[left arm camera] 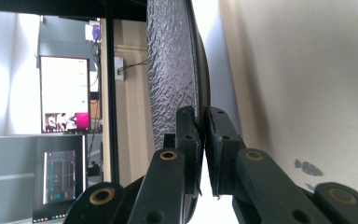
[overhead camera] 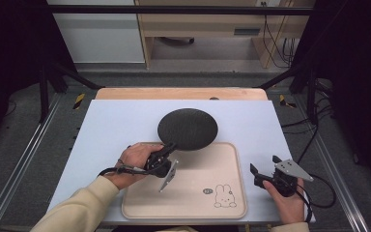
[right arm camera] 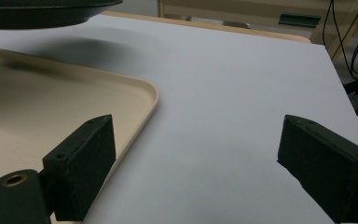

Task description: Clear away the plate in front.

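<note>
- Black, rough-textured round plate [overhead camera: 188, 128] hangs lifted over the far edge of the beige tray [overhead camera: 193, 203], its shadow falling on the tray and the white bench [overhead camera: 116, 121] beyond.
- Left tool [overhead camera: 170, 147], held above the tray's far left part, pinches the plate's near rim between its pressed-together jaws.
- Right tool [overhead camera: 263, 164] rests just beside the tray's right edge, its jaws spread wide with nothing between them.

Round black textured plate [overhead camera: 188, 128], level, lifted above tray's far edge, rim pinched.
</note>
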`<action>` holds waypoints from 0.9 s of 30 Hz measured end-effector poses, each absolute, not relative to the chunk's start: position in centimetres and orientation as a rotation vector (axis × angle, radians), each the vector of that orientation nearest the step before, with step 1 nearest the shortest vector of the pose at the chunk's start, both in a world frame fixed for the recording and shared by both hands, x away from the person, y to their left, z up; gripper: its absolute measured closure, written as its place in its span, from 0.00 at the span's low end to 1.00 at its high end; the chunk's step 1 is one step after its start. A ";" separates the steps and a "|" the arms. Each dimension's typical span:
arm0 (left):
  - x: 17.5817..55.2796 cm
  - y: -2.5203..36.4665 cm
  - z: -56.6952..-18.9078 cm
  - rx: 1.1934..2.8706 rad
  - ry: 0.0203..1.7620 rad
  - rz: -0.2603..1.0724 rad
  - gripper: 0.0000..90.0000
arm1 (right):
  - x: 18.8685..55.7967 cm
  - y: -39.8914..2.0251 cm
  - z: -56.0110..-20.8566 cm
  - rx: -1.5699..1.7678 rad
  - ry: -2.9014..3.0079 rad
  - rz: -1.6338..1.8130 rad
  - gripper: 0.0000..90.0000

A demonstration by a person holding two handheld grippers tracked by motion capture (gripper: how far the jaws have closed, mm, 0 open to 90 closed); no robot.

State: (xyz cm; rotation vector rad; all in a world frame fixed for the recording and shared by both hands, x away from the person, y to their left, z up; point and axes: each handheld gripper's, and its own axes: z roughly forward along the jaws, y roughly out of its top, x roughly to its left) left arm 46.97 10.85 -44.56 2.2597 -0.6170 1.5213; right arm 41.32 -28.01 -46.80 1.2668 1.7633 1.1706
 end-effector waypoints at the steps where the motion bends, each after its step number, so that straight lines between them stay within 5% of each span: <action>1: 46.8 10.9 -44.6 2.264 -0.615 1.512 0.93 | 41.3 -28.0 -46.8 1.266 1.763 1.170 0.12; 27: 42.3 11.8 -45.2 2.181 -0.679 1.455 0.93 | 41.3 -28.0 -46.8 1.268 1.762 1.168 0.13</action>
